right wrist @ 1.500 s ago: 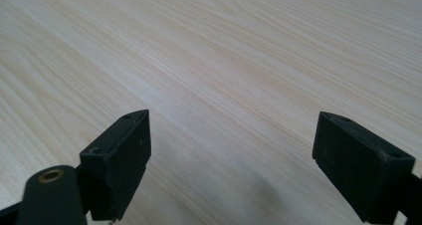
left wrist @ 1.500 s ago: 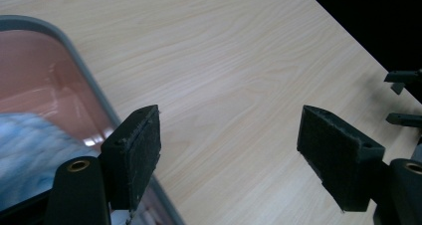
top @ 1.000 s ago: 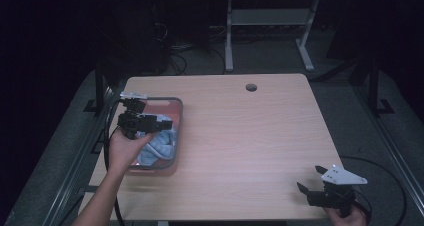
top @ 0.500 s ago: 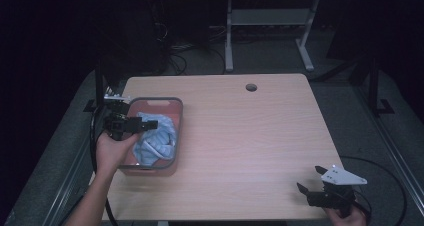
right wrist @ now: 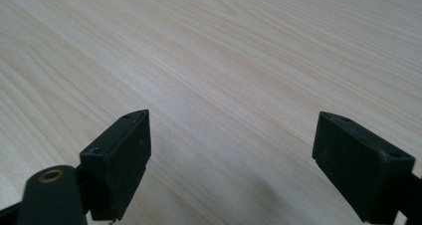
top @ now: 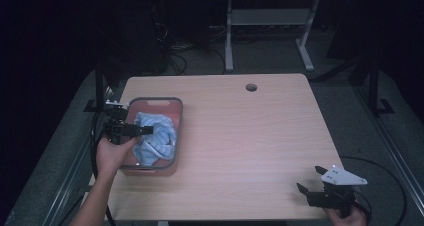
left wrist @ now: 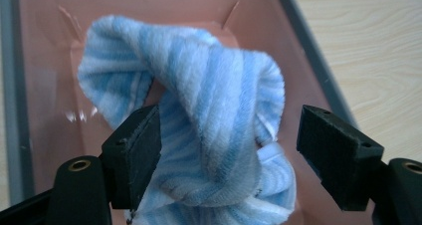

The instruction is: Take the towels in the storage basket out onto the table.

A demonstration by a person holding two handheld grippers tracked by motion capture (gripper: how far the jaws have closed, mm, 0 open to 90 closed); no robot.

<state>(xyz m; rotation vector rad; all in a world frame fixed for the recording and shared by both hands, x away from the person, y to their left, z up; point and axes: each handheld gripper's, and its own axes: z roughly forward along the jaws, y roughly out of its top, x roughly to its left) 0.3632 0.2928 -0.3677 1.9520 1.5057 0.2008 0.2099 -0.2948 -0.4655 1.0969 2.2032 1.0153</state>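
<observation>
The blue-and-white striped cloth [left wrist: 209, 115] lies crumpled inside the pink bin [top: 172, 136], which stands on the left part of the worktop [top: 260, 146]. In the high view the cloth [top: 156, 138] takes up most of the bin floor, bunched into loose folds rather than laid flat.

The left gripper [top: 145, 130] sits over the near-left part of the bin, pointing across it toward the cloth. In the left gripper view its jaws stand wide apart on either side of a twisted fold. The left pad touches or nearly touches the fabric; the right pad stands clear of it with a visible gap. No grip is closed on the cloth.

The right gripper [top: 310, 186] rests at the near-right corner of the worktop, well apart from the bin. In the right gripper view its jaws are spread wide over bare wood, holding nothing.

Judgement of progress: the cloth is in the bin and the left jaws bracket it without clamping. This posture fits either a release just made or a pick about to begin; the pictures do not settle which. If the work is placing the cloth in the bin, it appears essentially complete, with only withdrawal of the left gripper remaining. If it is removal, the grasp and lift remain.
</observation>
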